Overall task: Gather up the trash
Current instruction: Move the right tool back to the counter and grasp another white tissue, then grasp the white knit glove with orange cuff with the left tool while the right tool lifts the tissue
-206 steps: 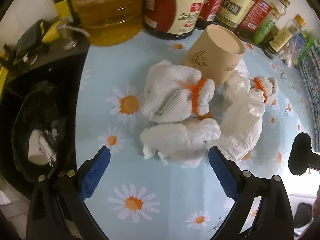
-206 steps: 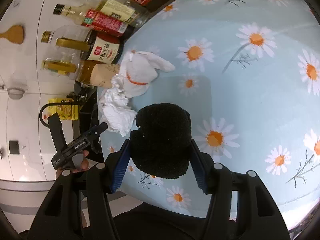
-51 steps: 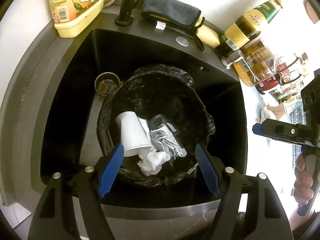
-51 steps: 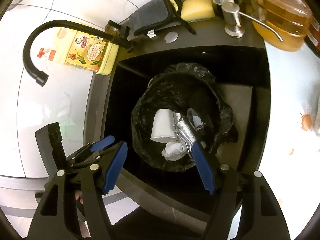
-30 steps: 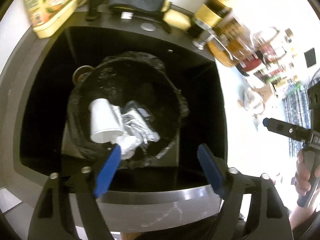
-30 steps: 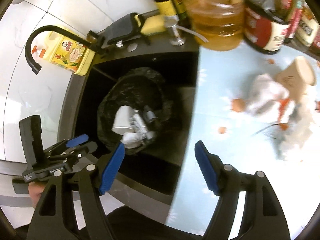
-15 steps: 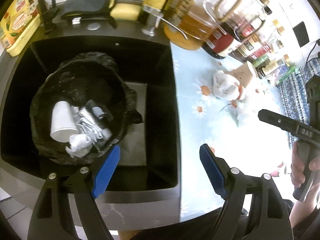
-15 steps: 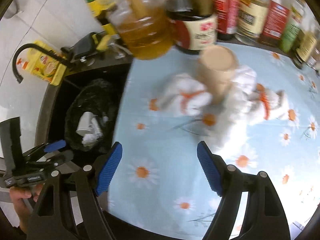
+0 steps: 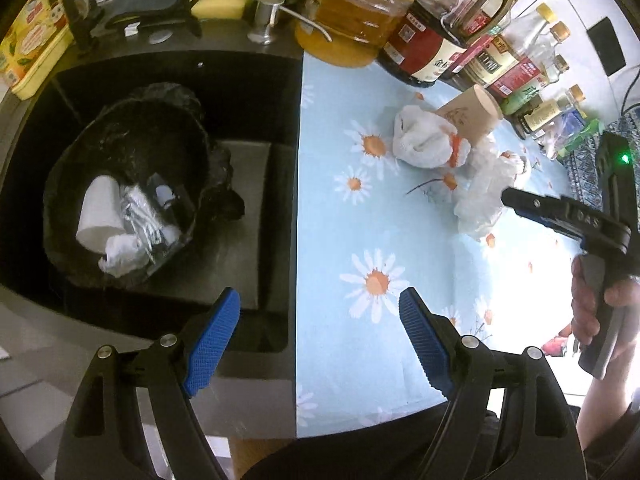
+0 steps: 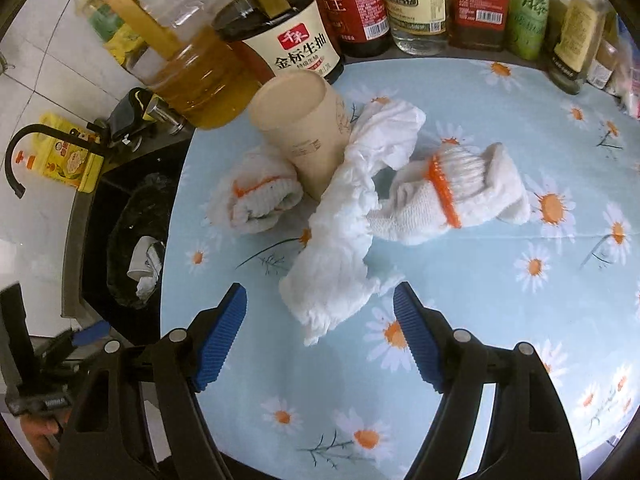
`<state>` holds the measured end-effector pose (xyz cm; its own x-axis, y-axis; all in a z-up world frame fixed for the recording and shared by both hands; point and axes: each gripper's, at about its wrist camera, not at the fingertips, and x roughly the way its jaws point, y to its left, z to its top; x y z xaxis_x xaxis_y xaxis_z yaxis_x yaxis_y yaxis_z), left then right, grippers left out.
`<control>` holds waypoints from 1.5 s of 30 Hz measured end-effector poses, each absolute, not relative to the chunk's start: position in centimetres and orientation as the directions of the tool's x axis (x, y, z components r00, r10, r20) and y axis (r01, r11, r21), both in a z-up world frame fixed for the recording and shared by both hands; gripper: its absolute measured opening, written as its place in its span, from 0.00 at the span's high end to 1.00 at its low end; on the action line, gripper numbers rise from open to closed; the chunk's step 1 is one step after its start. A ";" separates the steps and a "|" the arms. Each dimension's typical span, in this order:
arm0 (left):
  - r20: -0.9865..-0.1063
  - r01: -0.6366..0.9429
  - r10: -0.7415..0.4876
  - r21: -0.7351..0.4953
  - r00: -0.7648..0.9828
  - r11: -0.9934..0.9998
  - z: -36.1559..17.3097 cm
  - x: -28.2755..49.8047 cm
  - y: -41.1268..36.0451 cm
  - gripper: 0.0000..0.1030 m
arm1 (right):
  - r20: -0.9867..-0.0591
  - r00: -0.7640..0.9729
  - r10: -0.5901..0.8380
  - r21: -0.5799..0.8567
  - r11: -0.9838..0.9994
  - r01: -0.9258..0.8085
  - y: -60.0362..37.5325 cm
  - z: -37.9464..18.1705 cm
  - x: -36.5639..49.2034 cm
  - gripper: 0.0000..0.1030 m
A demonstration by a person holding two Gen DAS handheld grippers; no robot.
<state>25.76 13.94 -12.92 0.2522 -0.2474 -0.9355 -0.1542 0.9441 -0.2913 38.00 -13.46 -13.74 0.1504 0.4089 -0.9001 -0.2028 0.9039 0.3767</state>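
Crumpled tissue: lies on the tabletop between two rolled gloves, its near end just ahead of the right gripper.
Feel: I'd judge it very light, soft and squashy; nothing to break, but a loose pinch could tear off only a shred.
Where to grip: the thick bunched near end, squeezed across its width.
Right fingers: closing, with nothing between them yet.
Left gripper: fingers apart and empty, hanging over the sink edge.
Paper cup: on its side, touching the tissue; light, and would crush if squeezed hard.
Trash bag: in the sink, well apart from the pile.
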 end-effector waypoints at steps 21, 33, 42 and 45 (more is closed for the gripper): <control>-0.949 -0.147 -0.217 -0.254 0.229 0.956 -13.1 26.1 10.2 0.23 | -0.825 0.164 0.540 0.506 0.836 -0.211 -16.6 -12.6 39.0 0.84; -0.927 0.033 -0.256 -0.257 0.274 0.966 -11.3 30.5 5.0 0.11 | -0.765 0.318 0.560 0.514 0.829 -0.221 -21.1 -6.1 37.0 0.84; -0.926 0.139 -0.257 -0.226 0.278 0.964 -10.8 34.3 2.1 0.11 | -0.750 0.393 0.531 0.504 0.845 -0.181 -25.3 -3.7 33.6 0.83; -0.926 0.165 -0.255 -0.215 0.278 0.963 -11.0 35.5 1.3 0.11 | -0.753 0.402 0.520 0.502 0.850 -0.160 -26.6 -3.8 32.5 0.83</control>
<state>35.49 1.29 -10.95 0.2779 -0.2549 -0.9262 0.1646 0.9625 -0.2155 32.48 -26.65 -3.82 0.4023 0.5203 -0.7533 -0.1596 0.8501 0.5019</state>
